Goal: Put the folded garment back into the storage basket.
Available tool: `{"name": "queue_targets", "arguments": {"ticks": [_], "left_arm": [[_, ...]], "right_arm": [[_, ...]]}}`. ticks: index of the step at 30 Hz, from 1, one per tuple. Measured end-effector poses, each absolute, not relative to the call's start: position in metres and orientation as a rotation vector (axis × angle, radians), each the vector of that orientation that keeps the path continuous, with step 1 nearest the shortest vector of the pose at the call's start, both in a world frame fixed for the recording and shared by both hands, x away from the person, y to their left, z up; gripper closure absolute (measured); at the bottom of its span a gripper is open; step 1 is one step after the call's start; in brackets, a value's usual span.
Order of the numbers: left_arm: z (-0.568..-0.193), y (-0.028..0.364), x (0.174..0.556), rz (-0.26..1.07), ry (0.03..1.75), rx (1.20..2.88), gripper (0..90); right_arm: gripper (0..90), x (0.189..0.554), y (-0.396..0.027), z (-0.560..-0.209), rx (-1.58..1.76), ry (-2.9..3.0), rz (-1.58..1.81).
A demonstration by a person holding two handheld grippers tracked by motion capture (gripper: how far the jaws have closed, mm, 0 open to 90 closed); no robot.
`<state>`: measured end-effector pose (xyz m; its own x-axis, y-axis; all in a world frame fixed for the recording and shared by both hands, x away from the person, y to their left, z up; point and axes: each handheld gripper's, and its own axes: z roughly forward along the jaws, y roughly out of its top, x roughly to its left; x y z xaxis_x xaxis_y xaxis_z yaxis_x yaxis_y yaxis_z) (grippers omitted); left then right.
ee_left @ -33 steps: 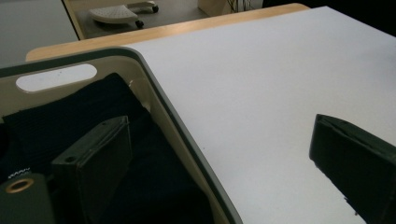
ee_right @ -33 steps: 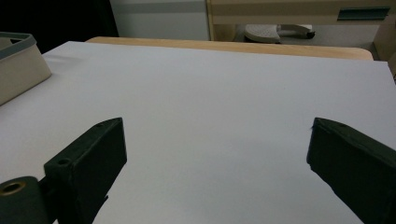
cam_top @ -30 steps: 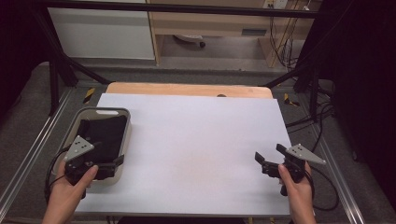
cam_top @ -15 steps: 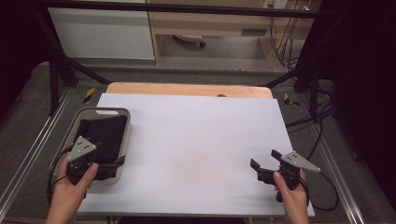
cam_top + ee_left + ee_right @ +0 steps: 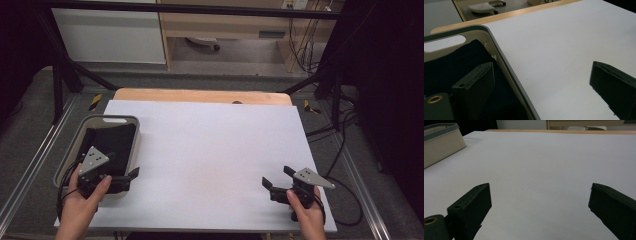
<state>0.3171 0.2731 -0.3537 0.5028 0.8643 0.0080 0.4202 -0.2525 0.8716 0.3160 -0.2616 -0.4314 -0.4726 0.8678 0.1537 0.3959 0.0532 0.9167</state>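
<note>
Inside the bin [image 5: 75,145], dark contents, perhaps cloth [image 5: 112,145], half-hidden by left gripper [image 5: 131,176]; both grippers' fingers spread.

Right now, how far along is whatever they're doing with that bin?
Barely begun, it seems. The dark cloth lies inside the grey bin, untouched. The left gripper is open astride the bin's near wall; the right gripper, open, holds nothing. The white table is bare.

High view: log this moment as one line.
left tool: open, over basin corner | right tool: open | basin: dark cloth
</note>
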Motion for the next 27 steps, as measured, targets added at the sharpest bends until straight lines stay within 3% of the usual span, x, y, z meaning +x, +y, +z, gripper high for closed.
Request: {"name": "queue_targets", "arguments": {"ticks": [27], "left_arm": [[-0.389,0.268,0.297,0.601,1.045,1.867,5.8]], "right_arm": [[5.2,0.323,-0.231,-0.437,1.141,2.031,1.425]]}}
